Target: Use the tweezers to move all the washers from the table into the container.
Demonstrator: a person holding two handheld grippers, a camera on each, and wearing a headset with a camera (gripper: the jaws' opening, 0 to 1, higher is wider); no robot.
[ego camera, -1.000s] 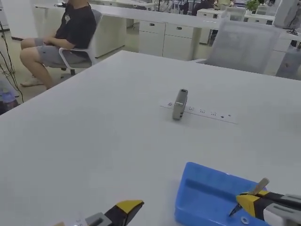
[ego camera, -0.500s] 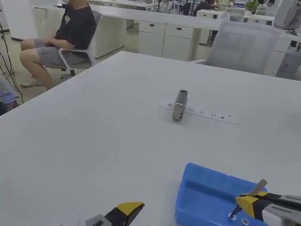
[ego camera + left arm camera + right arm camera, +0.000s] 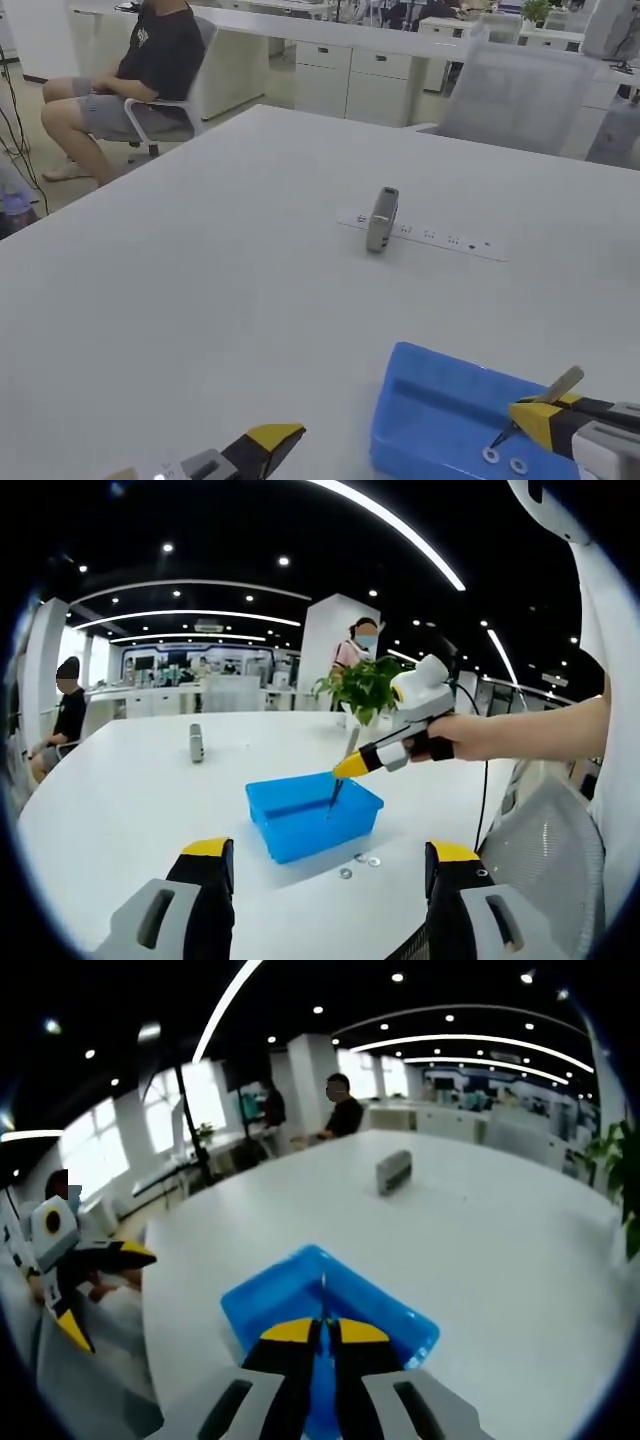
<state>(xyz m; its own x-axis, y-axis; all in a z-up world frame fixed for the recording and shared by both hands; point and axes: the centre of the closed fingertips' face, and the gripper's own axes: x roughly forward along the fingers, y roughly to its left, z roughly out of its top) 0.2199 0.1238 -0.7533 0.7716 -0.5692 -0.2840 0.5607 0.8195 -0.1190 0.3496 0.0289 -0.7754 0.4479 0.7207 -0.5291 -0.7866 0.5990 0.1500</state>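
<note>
Jaws of the right gripper (image 3: 325, 1328) are pinched almost closed on the tweezers (image 3: 323, 1295), tips down inside the blue container (image 3: 250, 1305). Can't tell if the tips hold anything. The left gripper (image 3: 330, 848) has its jaws spread wide and empty, low near the container. Two washers (image 3: 490, 455) lie on the container floor by the tweezers' tips. Three more (image 3: 345, 873) sit on the table (image 3: 120, 800) just beside the container. Power strip (image 3: 430, 238) is further back, well apart.

container (image 3: 430, 385): blue open tray | tweezers (image 3: 334, 795): tips down inside it | washers (image 3: 490, 456): two inside, more just outside
</note>
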